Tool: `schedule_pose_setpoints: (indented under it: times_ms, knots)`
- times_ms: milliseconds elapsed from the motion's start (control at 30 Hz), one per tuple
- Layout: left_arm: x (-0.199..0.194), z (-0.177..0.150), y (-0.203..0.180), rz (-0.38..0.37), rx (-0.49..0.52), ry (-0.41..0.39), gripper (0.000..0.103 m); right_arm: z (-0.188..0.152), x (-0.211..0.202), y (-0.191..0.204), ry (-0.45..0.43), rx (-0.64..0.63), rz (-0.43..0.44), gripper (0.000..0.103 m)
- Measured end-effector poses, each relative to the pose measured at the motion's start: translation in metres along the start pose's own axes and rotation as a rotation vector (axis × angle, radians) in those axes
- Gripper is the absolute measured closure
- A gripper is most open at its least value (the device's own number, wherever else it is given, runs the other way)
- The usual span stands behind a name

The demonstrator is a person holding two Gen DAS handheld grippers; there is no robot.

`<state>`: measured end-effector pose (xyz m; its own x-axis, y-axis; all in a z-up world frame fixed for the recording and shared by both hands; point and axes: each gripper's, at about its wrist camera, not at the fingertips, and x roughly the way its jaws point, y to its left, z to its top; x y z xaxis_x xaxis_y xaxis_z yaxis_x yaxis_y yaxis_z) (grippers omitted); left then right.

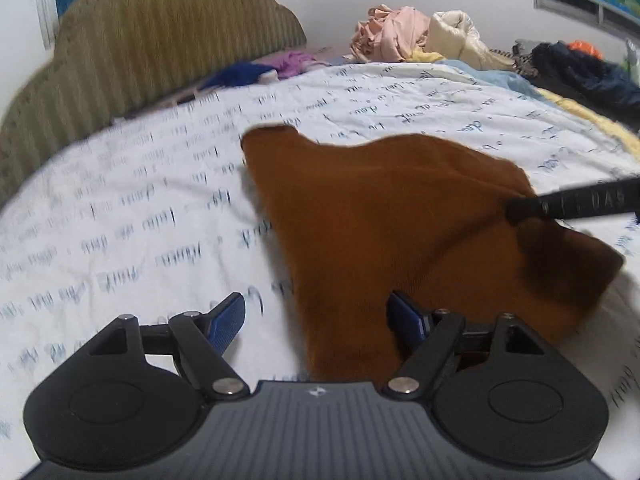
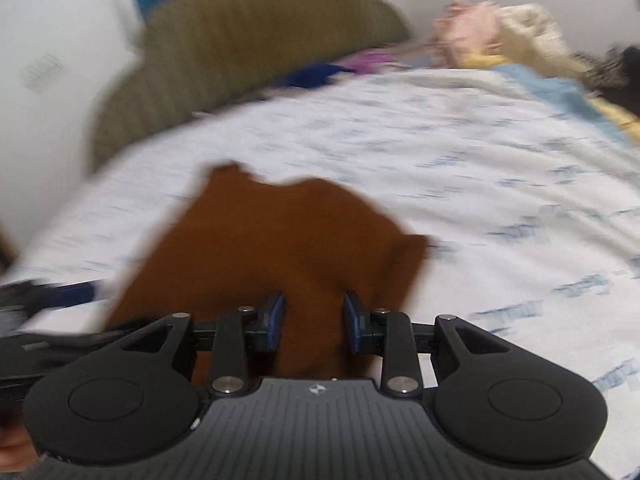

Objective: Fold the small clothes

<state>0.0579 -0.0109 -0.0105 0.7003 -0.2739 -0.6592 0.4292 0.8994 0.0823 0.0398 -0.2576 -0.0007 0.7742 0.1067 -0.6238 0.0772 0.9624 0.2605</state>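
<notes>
We work over a bed (image 1: 120,208) w/ a script-print sheet, headboard (image 1: 160,48) at the far edge. The brown garment (image 1: 380,220) lies flat on the sheet near the bed's middle, one flap raised on its right side. Left gripper (image 1: 316,320): jaws spread wide, nothing pinched, garment's near edge between them. Right gripper (image 2: 314,320): jaws apart over the cloth, not pressing it; one finger (image 1: 576,200) touches the garment's right side. Loose clothes (image 1: 404,32) piled at the far corner.
</notes>
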Motion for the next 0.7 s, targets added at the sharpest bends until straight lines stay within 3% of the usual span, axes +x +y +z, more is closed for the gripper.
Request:
schedule_pose_setpoints:
  times_ms: [133,200,367,433,500,600,700]
  knots:
    - [-0.012,0.010,0.020,-0.077,-0.065,-0.019,0.024,0.003,-0.013,-0.015,-0.017,0.099,0.087,0.046]
    - [-0.008,0.022,0.034,-0.118,-0.128,-0.013,0.024,0.006,-0.017,-0.021,-0.024,0.109,0.090,0.036]
    - [0.018,0.042,0.063,-0.227,-0.285,0.014,0.024,0.008,0.002,-0.059,0.078,0.277,0.184,0.028]
    - [0.035,0.046,0.072,-0.271,-0.330,0.056,0.024,0.007,0.017,-0.076,0.123,0.376,0.282,0.028]
    - [0.055,0.050,0.078,-0.328,-0.379,0.100,0.024,0.010,0.029,-0.080,0.141,0.396,0.363,0.029]
    - [0.085,0.055,0.087,-0.424,-0.454,0.160,0.024,0.023,0.052,-0.074,0.171,0.372,0.405,0.035]
    - [0.108,0.062,0.094,-0.453,-0.507,0.171,0.024,0.040,0.079,-0.063,0.194,0.317,0.420,0.042]
